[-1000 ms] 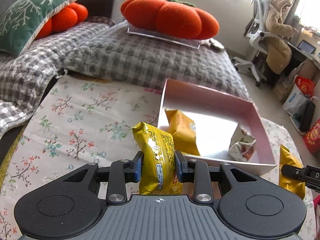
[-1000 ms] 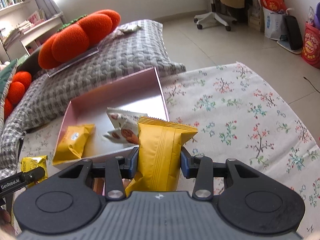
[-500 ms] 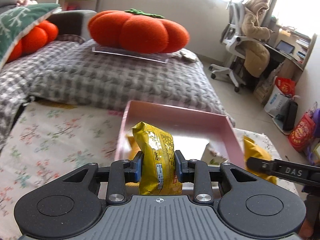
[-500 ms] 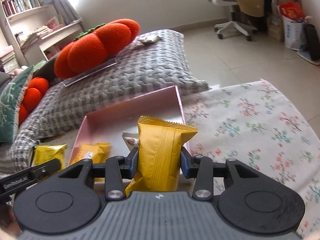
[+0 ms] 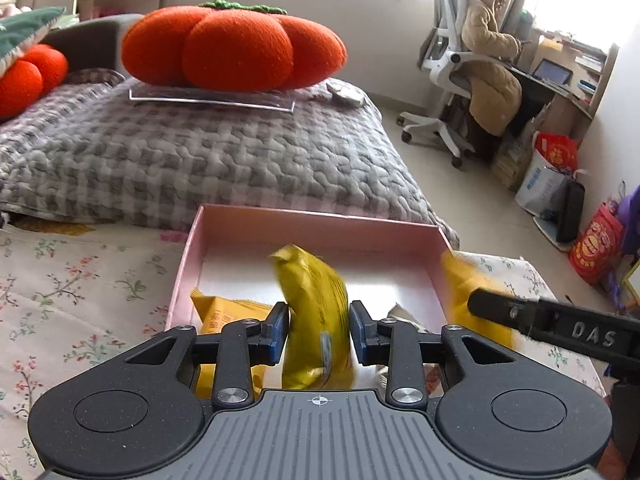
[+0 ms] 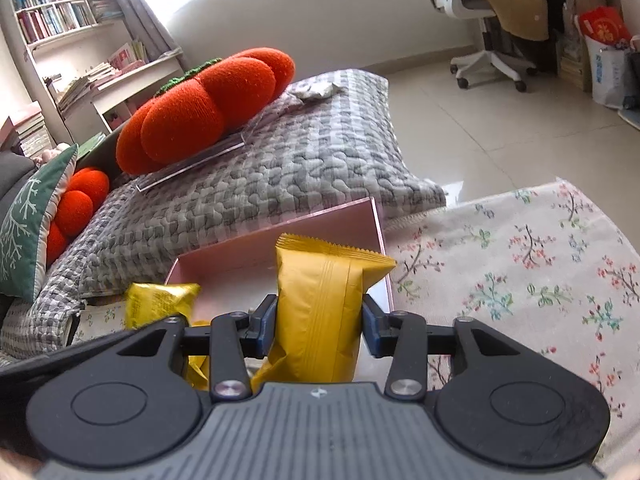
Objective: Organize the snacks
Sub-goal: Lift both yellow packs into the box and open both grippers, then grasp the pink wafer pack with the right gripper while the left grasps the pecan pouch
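Note:
My left gripper (image 5: pixel 319 330) stands over the near edge of the pink box (image 5: pixel 320 222). A yellow snack packet (image 5: pixel 316 312) sits between its blue pads, blurred, with small gaps beside it, so the jaws look slightly parted. An orange packet (image 5: pixel 224 314) lies in the box at the left. My right gripper (image 6: pixel 320 330) is shut on an orange-yellow snack packet (image 6: pixel 320 308), held upright over the pink box (image 6: pixel 340 220). The yellow packet (image 6: pixel 160 304) also shows at its left. The right gripper's finger (image 5: pixel 552 326) shows at the right of the left wrist view.
The box stands on a floral tablecloth (image 6: pixel 520 264) beside a grey checked cushion (image 5: pixel 200 152). An orange pumpkin pillow (image 5: pixel 232 46) lies on a clear tray. A desk chair (image 5: pixel 460 68) and bags (image 5: pixel 596 244) stand on the floor at the right.
Both grippers have moved forward over the pink box. The left jaws have parted slightly and the yellow packet is blurred between them. The right gripper still grips its packet.

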### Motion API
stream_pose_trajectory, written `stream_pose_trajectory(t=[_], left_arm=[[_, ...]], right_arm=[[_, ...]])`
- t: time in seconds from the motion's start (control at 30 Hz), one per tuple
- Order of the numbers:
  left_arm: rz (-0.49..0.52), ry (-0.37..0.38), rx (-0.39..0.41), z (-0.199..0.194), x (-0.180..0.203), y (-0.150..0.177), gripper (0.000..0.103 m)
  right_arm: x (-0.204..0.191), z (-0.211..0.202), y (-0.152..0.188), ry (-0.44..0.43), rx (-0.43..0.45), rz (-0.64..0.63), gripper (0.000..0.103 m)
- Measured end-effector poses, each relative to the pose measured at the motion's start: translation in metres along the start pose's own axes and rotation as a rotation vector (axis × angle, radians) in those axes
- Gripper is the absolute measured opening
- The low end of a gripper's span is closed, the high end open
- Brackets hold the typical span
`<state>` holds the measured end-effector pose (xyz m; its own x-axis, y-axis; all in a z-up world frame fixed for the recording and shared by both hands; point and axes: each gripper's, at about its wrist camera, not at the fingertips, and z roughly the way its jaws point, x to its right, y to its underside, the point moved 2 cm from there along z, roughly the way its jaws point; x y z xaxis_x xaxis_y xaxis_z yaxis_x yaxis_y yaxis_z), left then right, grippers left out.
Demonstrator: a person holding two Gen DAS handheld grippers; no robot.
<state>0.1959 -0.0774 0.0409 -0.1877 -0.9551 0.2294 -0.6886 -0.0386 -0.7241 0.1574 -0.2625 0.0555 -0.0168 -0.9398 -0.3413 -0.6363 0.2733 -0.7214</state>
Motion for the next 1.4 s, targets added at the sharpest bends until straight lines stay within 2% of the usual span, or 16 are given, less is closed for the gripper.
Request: stream_pose_trajectory(t=[0.07, 0.17, 0.47, 0.6, 0.67, 0.83, 0.97, 1.13, 1.17, 1.27, 1.4], left_arm=[[0.005, -0.004, 0.012, -0.004, -0.001, 0.0, 0.038], [-0.006, -0.012, 0.019, -0.013, -0.006, 0.0, 0.046], [-0.075, -0.058, 0.007, -0.049, -0.037, 0.001, 0.051], [-0.103, -0.064, -0.026, -0.062, -0.043, 0.014, 0.052], [-0.105, -0.07, -0.045, -0.068, -0.045, 0.024, 0.057], [-0.104, -0.054, -0.099, -0.079, -0.047, 0.046, 0.058], [-0.116, -0.046, -0.125, -0.087, -0.046, 0.056, 0.063], [-0.139, -0.037, -0.195, -0.09, -0.042, 0.079, 0.066], [-0.139, -0.031, -0.208, -0.09, -0.04, 0.084, 0.07], [-0.114, -0.011, -0.227, -0.092, -0.032, 0.097, 0.078], [-0.05, -0.028, -0.239, -0.091, -0.023, 0.109, 0.079]], right_arm=[[-0.001, -0.004, -0.001, 0.014, 0.028, -0.011, 0.057], [0.0, -0.012, -0.005, 0.04, 0.058, -0.015, 0.058], [0.002, -0.026, -0.011, 0.033, 0.044, 0.04, 0.058], [-0.004, -0.031, -0.005, 0.027, 0.007, 0.043, 0.062], [-0.009, -0.032, 0.001, 0.029, -0.015, 0.032, 0.064], [-0.022, -0.034, 0.014, 0.044, -0.086, -0.013, 0.064], [-0.027, -0.044, 0.019, 0.047, -0.098, -0.022, 0.068], [-0.027, -0.055, 0.031, 0.075, -0.127, -0.029, 0.069], [-0.027, -0.057, 0.034, 0.08, -0.134, -0.028, 0.069], [-0.028, -0.059, 0.036, 0.079, -0.152, -0.027, 0.069], [-0.031, -0.058, 0.038, 0.079, -0.165, -0.041, 0.071]])
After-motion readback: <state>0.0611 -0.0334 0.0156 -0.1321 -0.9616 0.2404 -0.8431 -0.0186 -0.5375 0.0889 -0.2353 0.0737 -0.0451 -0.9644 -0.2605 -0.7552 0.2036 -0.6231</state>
